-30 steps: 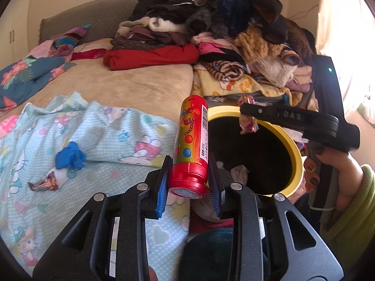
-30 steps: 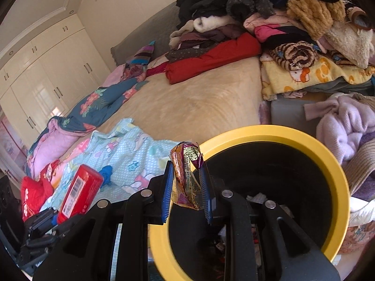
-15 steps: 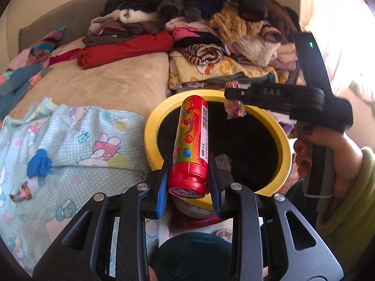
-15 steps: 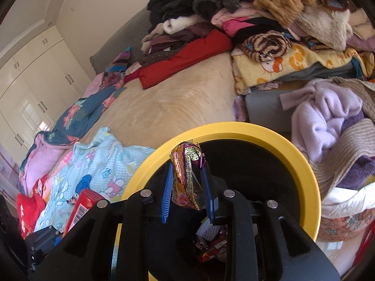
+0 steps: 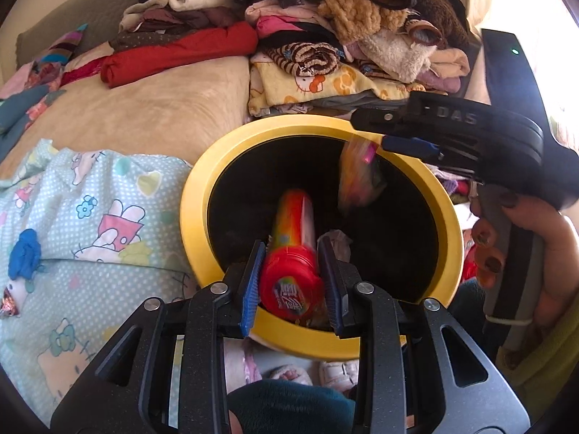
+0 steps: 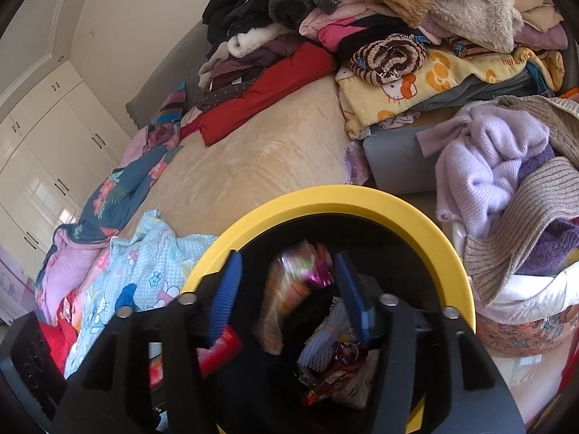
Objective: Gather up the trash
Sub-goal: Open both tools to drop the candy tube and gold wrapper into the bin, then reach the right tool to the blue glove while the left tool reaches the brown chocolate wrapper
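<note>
Both grippers hang over the round black bin with the yellow rim: the left gripper jaws have just been opening and the red plastic candy tube slips between them, while the right gripper jaws have just been opening wide, its shiny crinkly wrapper dropping free. To do this well, keep both over the hole until each piece is inside. Both pieces are blurry, so I can't tell if the left pads touch the tube.

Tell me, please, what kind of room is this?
Most likely a bedroom: a bed piled with folded clothes, and white wardrobes along the wall.
</note>
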The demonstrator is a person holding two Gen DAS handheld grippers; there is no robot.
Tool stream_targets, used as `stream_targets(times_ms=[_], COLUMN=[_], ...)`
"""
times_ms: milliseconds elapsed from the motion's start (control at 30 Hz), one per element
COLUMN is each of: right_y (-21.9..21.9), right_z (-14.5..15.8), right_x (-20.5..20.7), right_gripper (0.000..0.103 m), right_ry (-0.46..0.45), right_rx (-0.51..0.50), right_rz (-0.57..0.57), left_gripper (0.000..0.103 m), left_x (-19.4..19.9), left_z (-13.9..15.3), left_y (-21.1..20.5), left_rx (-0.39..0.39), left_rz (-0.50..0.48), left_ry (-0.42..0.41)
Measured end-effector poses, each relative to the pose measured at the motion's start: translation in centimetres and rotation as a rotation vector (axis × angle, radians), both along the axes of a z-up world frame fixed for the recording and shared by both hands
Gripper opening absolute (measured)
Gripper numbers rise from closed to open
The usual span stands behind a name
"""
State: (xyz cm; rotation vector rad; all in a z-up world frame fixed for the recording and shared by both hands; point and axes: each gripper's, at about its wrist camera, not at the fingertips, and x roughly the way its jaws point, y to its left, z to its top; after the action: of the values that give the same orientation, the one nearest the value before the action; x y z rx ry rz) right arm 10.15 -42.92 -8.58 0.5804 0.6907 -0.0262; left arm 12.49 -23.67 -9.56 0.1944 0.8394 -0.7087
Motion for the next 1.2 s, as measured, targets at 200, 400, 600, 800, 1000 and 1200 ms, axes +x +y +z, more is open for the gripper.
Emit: stream_targets(times_ms=[200,400,600,800,1000,1200], right_y=[-0.2,1.1,4.2,8.6,13.5,18.5], right_z=[0.3,1.5,3.5,4.7,4.7,3.9], right_x=[-0.1,0.0,0.3,1.4,3.4,5.4], right_gripper=[0.079,0.085,0.087,0.088,0.088,0.079], right_ry=[-0.016,-0.052,-0.108,-0.142,-0.132,-0.107], right_rx=[-0.008,-0.058,-0.151,-0.199,-0.213,-0.181], right_rz=[-0.025,-0.009,0.052,0.157,0.256,0.374], left_gripper=[0.074,0.092,0.092,0.092,0.092,0.092], left_x=[0.5,0.6,1.0,2.5,4.0,4.9], left_z=[0.4,1.7,2.5,2.4,2.2,1.0], left_y=[1.4,3.9,7.9,13.7,19.5,25.0], left_rx=[-0.055,-0.095,-0.113,-0.127,-0.161,-0.229], left_rz=[0.066,0.160,0.269,0.425,0.560,0.666], left_ry=[-0.014,-0.074,-0.119,-0.116,-0.093,-0.033])
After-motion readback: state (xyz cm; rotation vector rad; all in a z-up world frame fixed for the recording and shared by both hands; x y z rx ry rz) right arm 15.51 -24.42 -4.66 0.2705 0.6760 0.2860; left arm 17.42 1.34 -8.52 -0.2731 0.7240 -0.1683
